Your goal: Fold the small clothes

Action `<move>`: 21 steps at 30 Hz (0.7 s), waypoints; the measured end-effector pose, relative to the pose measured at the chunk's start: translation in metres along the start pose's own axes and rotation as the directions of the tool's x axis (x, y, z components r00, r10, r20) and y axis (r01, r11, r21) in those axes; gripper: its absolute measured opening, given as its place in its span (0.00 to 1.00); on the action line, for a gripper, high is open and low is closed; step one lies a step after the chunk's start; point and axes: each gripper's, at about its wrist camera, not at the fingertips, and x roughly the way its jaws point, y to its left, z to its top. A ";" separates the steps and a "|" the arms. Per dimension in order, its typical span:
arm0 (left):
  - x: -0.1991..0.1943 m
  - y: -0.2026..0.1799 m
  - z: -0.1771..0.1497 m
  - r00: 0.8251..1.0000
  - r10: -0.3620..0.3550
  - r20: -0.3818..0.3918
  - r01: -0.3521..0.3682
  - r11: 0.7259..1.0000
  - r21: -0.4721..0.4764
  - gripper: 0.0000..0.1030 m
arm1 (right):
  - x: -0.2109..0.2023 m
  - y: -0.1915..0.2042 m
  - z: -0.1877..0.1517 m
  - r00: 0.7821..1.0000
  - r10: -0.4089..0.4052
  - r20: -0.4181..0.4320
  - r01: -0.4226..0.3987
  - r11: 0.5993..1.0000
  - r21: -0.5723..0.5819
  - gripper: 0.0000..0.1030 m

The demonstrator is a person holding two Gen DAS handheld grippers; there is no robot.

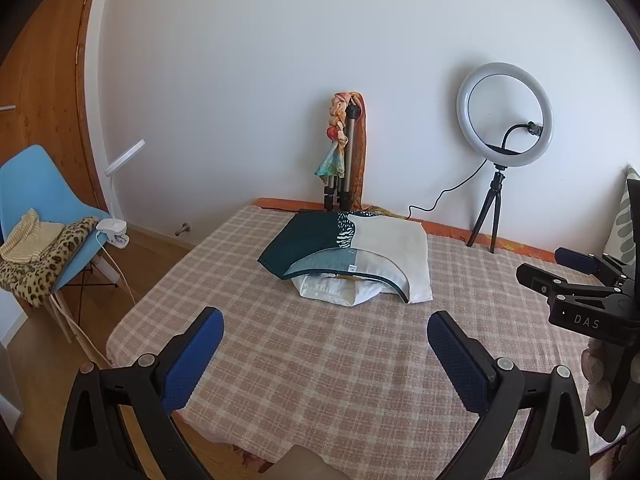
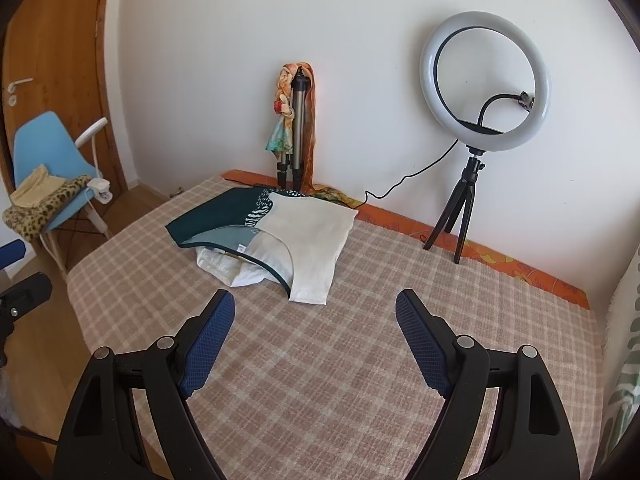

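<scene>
From the left wrist view, the left tool hangs over the near part of the checked tabletop, angled downward, its two blue-padded jaws spread wide with only bare cloth between them. The small clothes lie in a low pile toward the far side of the tabletop, well apart from the pads: a dark green and cream patterned garment spread on top, a white garment bunched beneath it and poking out at the near edge. At the right edge of this view the right tool shows from the side, at much the same height. A ring light on a small tripod stands at the far right of the tabletop, and a blue chair holding a leopard-print cloth sits off to the left.

From the right wrist view, the right tool is likewise tipped downward over the tabletop, jaws wide apart and gripping nothing. The pile of small clothes lies just beyond its fingertips, left of centre, untouched. The ring light stands far right.
</scene>
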 end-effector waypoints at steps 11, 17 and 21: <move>-0.003 -0.001 0.001 1.000 0.003 0.005 -0.003 1.000 -0.002 1.00 | 0.001 -0.001 0.000 1.000 0.009 -0.007 -0.009 1.000 -0.007 0.81; -0.004 -0.001 0.002 1.000 0.004 0.007 -0.004 1.000 -0.001 1.00 | 0.001 -0.001 -0.002 1.000 0.018 -0.007 -0.019 1.000 -0.011 0.80; -0.004 -0.001 0.002 1.000 0.008 0.009 -0.008 1.000 0.000 1.00 | 0.000 0.000 -0.002 1.000 0.022 -0.006 -0.022 1.000 -0.016 0.80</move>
